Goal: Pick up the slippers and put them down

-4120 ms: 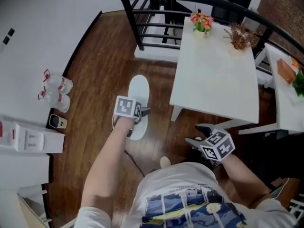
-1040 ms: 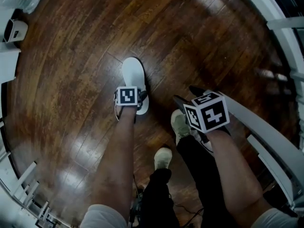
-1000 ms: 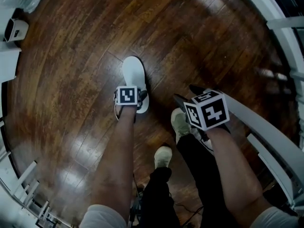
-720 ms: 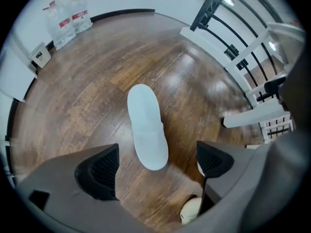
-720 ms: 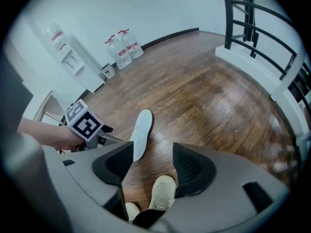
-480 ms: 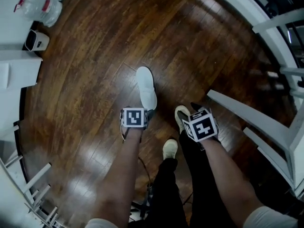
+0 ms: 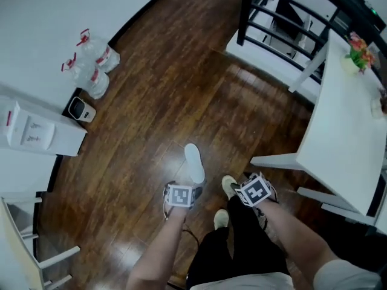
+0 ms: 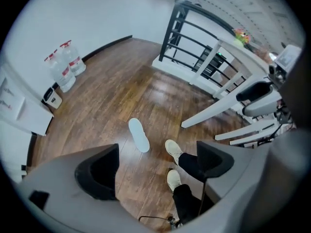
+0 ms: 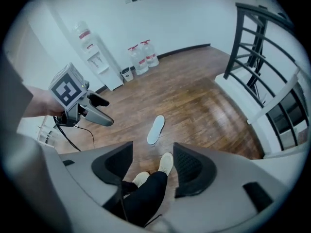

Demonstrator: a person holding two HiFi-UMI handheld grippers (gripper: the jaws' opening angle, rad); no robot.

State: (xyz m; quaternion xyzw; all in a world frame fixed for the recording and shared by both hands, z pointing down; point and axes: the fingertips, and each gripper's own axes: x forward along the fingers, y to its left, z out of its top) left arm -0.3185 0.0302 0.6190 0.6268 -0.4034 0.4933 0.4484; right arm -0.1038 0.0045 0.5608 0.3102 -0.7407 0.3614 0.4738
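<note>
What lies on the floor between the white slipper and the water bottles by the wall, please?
Only bare wooden floor; the head view shows nothing between the white slipper and the water bottles.

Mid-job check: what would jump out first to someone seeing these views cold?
A single white slipper lies alone on the dark wood floor, just ahead of the person's pale shoes. The left claw and the right claw both hang open and empty, high above it. A white table with flowers stands at the right in the head view.
</note>
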